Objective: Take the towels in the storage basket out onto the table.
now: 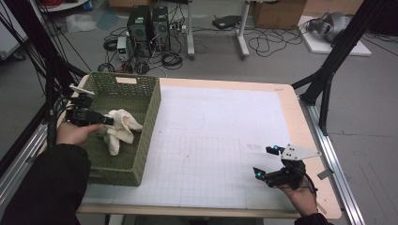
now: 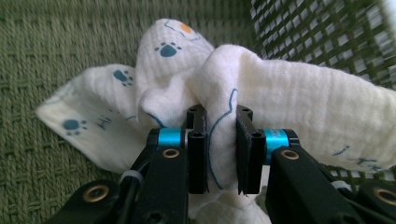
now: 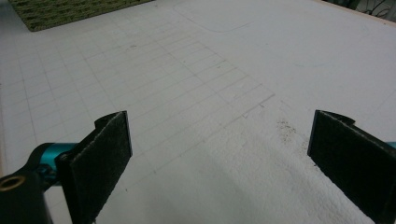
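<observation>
floor: grey, cable-strewn [image 1: 197, 51] | computer towers [image 1: 149, 26] (two, black) | cardboard box [image 1: 277, 14] | table legs [image 1: 242, 33] white

Your right gripper [image 3: 219, 158] sits low over the white gridded table mat [image 3: 196, 74], its two black felt-faced jaws standing wide apart with nothing between them. You can see a teal metal fitting [image 3: 49, 154] at the base of the jaw on the left of the picture. A scatter of dark specks [image 3: 285, 128] lies on the mat near the other jaw. At the top left corner, the edge of the green woven basket [image 3: 70, 9] rests on the mat, well apart from your jaws.
</observation>
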